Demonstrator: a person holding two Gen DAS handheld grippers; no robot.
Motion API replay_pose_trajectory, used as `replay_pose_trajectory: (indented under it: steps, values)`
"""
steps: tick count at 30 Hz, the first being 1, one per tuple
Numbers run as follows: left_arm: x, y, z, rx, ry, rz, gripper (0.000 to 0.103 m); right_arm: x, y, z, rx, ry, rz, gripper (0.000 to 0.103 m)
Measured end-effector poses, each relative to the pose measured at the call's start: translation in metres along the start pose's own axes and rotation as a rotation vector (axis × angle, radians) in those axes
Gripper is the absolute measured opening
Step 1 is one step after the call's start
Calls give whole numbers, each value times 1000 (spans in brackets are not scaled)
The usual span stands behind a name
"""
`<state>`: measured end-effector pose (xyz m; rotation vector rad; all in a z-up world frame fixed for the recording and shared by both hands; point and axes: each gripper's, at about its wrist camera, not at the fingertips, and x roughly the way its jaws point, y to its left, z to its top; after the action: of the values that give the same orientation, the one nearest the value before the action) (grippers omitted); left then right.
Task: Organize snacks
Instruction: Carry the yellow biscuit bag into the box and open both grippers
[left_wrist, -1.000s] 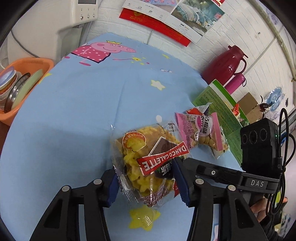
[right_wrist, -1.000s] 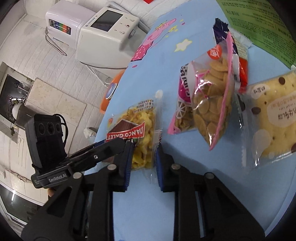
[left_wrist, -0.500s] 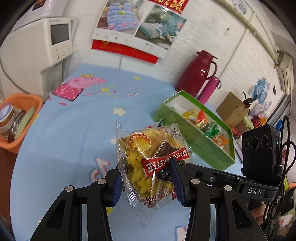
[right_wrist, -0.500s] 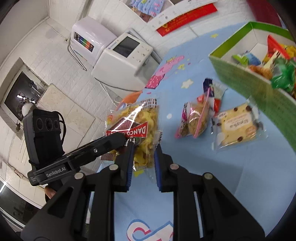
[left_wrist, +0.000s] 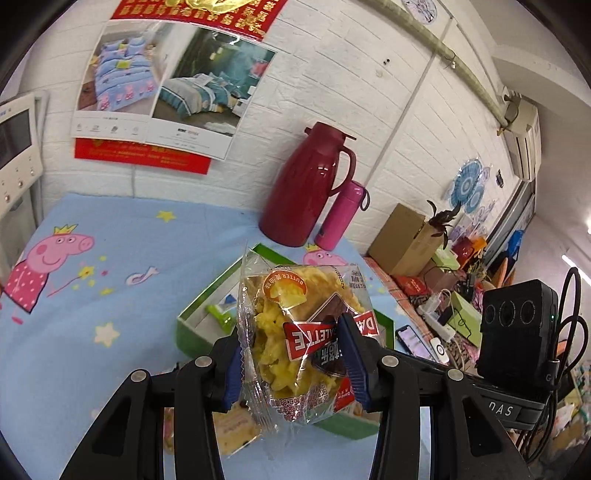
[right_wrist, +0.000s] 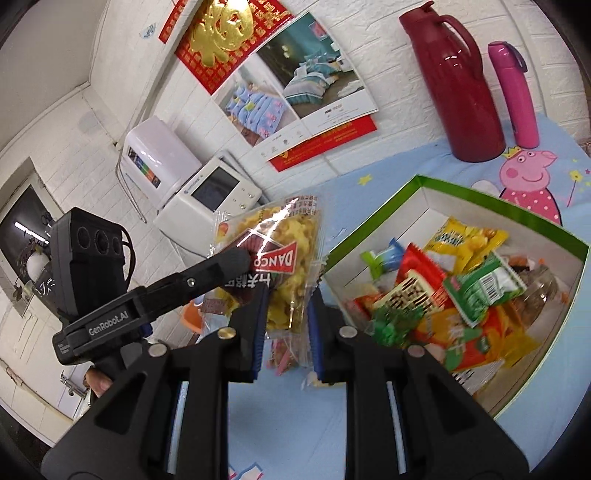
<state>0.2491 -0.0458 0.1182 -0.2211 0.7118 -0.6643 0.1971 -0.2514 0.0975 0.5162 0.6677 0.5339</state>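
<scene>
A second ago the clear bag of yellow butter biscuits (left_wrist: 303, 343) lay flat on the blue cartoon tablecloth (left_wrist: 110, 258), beside a pink snack packet. Now it hangs upright in the air, lifted clear of the cloth and pinched between both the left gripper (left_wrist: 291, 354) and the right gripper (right_wrist: 286, 317). The pair has carried it sideways towards the green box (right_wrist: 458, 192), which now sits just behind and beneath the bag. A sponge cake packet (left_wrist: 229, 428) shows below the bag.
</scene>
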Motion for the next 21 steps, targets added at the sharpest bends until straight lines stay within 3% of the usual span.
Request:
replay_pose_trajectory:
  steps: [12,15,16,17,18,21]
  values:
    - [106,5,27,10,95,-6,47,23,-83,34,86,0,-71,23]
    - [125,12,29,16,111,22,51,36,-97,38,95,7,-107,29]
    - [128,15,27,16,118,51,64,40,-100,39,90,17,-133,42]
    - [130,17,25,16,118,88,81,42,-102,39,87,21,-158,63]
    - [129,21,23,17,106,114,86,42,-103,38,82,12,-176,69]
    - [120,25,17,42,79,147,89,36,-101,36,50,-20,-190,71]
